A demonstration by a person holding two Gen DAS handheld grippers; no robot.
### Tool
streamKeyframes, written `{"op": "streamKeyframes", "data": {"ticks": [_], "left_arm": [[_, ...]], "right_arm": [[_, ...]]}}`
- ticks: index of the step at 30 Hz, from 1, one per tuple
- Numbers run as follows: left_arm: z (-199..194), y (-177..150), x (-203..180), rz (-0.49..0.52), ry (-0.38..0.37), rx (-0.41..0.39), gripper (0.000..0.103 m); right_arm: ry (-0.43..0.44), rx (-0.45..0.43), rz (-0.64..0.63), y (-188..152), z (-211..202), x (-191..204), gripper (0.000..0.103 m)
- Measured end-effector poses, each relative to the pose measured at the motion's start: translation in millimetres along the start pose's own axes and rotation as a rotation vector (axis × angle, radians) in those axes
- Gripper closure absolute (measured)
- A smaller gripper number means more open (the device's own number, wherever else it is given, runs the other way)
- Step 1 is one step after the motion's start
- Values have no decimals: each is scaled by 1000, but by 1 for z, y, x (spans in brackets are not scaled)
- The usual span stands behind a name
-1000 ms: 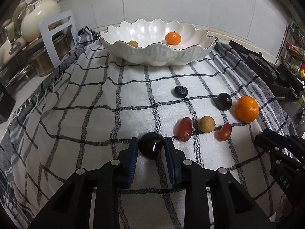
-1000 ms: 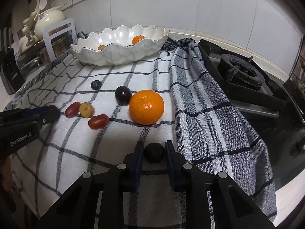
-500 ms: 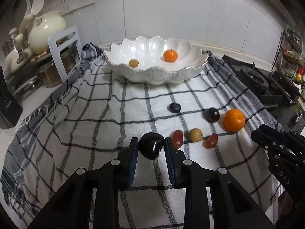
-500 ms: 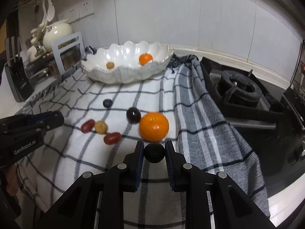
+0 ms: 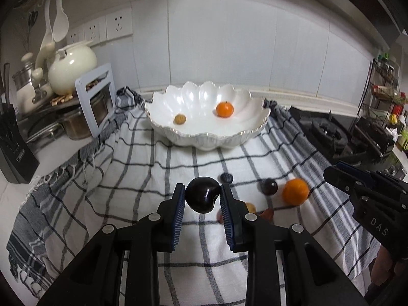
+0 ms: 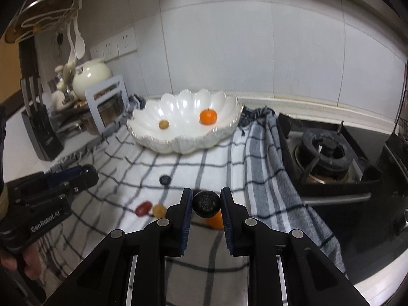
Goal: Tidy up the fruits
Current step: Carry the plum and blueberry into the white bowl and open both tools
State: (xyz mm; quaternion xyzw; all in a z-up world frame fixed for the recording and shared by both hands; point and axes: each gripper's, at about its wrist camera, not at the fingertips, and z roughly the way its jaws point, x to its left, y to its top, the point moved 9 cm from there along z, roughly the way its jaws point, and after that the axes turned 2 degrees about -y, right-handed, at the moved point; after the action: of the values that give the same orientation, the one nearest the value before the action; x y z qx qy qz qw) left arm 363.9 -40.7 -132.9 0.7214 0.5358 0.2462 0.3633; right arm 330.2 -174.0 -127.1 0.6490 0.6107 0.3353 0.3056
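A: Left wrist view? 
B: Left gripper clamps a dark plum above the checked cloth, short of the white bowl

A: Right wrist view? 
B: Right gripper pinches a black berry above the cloth, bowl ahead, stove right of the bowl

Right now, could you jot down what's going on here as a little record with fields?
left gripper: shut on a glossy dark plum
right gripper: shut on a small rough black fruit
white scalloped bowl: holds a small orange and a tan fruit
checked cloth: several loose fruits on it, including a large orange
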Motion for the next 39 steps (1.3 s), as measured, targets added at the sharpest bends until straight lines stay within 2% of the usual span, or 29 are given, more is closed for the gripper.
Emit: {"op": "streamKeyframes", "data": {"ticks": [11,26,39], "left_arm": [[-8,40,-5,23,-10,-79,75],[1,112,8,36,25,-170,75],[36,162,20,38,28,-134,75]], "right_arm": [[19,-86,-33,48,-1,8,79],[41,-168,-61,125,21,14,79],[45,-142,-88,175,65,23,79]]}}
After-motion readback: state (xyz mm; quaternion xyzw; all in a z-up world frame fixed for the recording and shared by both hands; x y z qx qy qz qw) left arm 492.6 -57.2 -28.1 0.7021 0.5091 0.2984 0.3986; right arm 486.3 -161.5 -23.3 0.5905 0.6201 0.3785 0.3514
